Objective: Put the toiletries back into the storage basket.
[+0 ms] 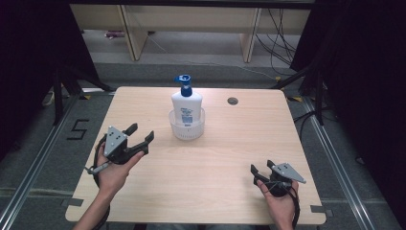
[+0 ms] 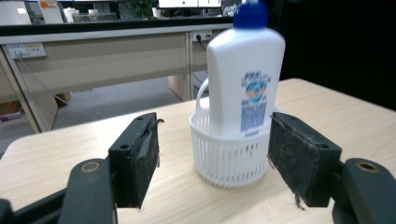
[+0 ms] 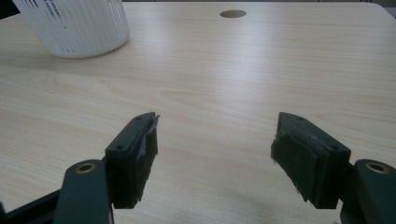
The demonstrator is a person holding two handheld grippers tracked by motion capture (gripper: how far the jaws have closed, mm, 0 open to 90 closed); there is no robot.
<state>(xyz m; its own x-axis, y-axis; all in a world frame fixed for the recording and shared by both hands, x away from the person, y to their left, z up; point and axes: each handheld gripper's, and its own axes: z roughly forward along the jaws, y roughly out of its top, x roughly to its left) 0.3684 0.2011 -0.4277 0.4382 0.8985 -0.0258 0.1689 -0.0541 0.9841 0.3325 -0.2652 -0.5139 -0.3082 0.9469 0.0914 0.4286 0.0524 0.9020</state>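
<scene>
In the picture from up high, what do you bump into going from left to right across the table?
Left gripper → basket holding the bottle → table hole → right gripper.

Even, soft light falls from overhead on the pale table (image 1: 201, 163), which is bright against black drapes left and right. Shadows are faint and short. The high view is slightly soft and low in detail. In the left gripper view the white bottle (image 2: 245, 74) is nearly overexposed, the far room blurred; both gripper views are hazy near the edges
</scene>
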